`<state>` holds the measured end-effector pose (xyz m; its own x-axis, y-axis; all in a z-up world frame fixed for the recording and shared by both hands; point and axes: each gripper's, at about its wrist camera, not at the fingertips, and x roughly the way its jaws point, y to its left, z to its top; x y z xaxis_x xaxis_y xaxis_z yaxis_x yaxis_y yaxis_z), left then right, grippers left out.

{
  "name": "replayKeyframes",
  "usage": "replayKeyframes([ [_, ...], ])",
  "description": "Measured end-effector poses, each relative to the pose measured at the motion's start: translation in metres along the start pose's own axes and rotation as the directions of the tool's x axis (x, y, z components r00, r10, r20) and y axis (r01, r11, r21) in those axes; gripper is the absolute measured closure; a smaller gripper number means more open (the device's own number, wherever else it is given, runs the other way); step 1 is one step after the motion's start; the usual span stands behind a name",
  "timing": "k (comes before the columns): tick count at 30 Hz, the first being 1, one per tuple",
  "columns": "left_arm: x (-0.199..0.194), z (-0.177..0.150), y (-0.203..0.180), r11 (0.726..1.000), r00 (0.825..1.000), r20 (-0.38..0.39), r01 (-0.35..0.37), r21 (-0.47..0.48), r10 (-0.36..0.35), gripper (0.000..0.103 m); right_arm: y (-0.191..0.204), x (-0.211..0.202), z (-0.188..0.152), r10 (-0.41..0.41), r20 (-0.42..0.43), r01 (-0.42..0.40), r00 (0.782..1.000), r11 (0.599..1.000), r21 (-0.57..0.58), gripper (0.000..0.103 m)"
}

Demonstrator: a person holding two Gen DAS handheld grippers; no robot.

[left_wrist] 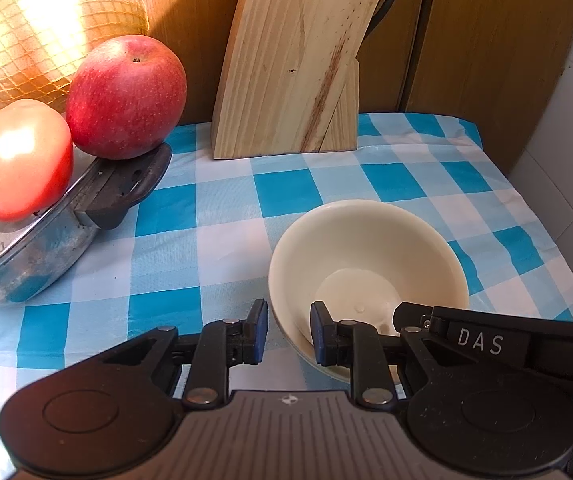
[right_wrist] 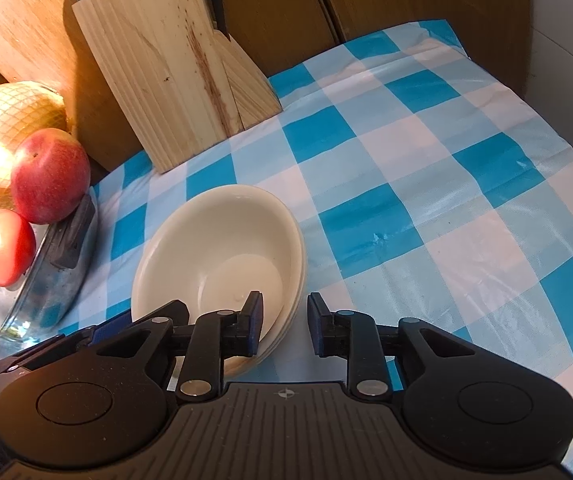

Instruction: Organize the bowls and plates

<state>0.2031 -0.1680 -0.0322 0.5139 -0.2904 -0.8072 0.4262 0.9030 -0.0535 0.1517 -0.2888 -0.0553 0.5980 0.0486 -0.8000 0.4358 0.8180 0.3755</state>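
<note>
A cream bowl (left_wrist: 366, 248) sits on the blue-and-white checked cloth; in the right wrist view it shows as a nested stack of cream bowls (right_wrist: 222, 240). My left gripper (left_wrist: 288, 330) is open, its jaws straddling the bowl's near left rim, one finger inside and one outside. My right gripper (right_wrist: 282, 324) is open and straddles the stack's near right rim the same way. The right gripper's body also shows in the left wrist view (left_wrist: 486, 340), at the bowl's right edge.
A wooden knife block (left_wrist: 290, 64) stands at the back against wooden cabinet doors. A metal pan (left_wrist: 46, 240) at the left holds a red apple (left_wrist: 126, 96), a tomato (left_wrist: 18, 160) and a netted pomelo (left_wrist: 46, 28). A white wall (right_wrist: 566, 80) borders the right side.
</note>
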Motion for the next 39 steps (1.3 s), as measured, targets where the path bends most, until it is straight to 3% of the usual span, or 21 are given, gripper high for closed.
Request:
replayKeyframes([
  [13,0.002,0.0,0.002,1.0,1.0,-0.006,0.016,-0.015,-0.016,0.088,-0.002,0.0,0.0,0.016,-0.005,-0.016,1.0,1.0,0.013,0.082],
  [39,-0.041,0.013,-0.004,0.999,0.993,0.114,0.024,-0.033,-0.02,0.089,0.001,-0.035,0.011,0.053,0.09,-0.054,0.995,0.998,0.011,0.082],
])
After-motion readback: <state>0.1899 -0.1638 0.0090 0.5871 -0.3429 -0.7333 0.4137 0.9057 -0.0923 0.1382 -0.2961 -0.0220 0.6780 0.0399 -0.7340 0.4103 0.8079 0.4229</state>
